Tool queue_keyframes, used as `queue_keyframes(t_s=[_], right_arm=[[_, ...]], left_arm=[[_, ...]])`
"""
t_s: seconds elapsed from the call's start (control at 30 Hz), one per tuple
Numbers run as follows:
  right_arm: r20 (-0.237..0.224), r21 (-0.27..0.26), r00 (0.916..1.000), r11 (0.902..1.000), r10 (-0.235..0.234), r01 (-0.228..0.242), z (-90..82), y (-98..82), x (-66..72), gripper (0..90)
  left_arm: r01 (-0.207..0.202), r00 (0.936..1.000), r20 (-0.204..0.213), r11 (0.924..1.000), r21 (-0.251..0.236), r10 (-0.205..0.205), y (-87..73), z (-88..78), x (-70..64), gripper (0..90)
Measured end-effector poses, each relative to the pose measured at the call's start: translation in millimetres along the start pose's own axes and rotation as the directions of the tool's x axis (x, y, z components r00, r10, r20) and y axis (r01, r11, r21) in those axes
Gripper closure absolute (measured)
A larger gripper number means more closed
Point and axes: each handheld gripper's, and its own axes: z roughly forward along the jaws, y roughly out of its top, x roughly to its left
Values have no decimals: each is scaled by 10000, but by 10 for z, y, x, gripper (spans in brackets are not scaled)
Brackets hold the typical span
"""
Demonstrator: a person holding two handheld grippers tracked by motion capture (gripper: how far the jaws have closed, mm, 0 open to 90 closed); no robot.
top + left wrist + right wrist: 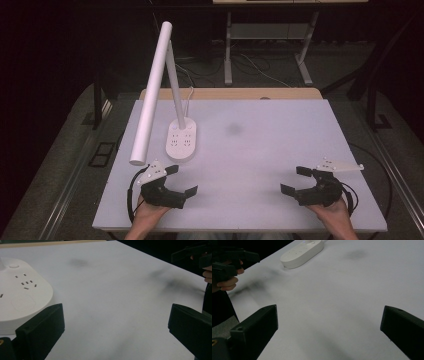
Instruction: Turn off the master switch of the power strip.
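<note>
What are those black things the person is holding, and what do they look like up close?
Each is a hand-held gripper. The left hand-held gripper and the right hand-held gripper are chunky black bodies with two blocky, flat-faced black jaws. Each carries a pale grey three-cornered plate with small dots on top, and a black cable loops from the back. The forearms are bare, with no sleeves visible.

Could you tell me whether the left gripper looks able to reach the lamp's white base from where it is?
Probably yes: the left gripper sits open just in front of the lamp base, with bare table between them.
</note>
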Motion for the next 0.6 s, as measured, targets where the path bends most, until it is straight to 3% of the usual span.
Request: queue_keyframes(t_s=[0.3, 0.6], right_arm=[[-21, 8, 10000, 10000, 95, -95, -17, 1, 7, 6], [-48, 130, 9999, 9999, -96, 96, -2, -1, 14, 6]], left_arm=[[-26, 10000, 68, 10000, 49, 26, 2, -2, -26, 0], [-66, 10000, 69, 9999, 128, 65, 5, -16, -32, 0]])
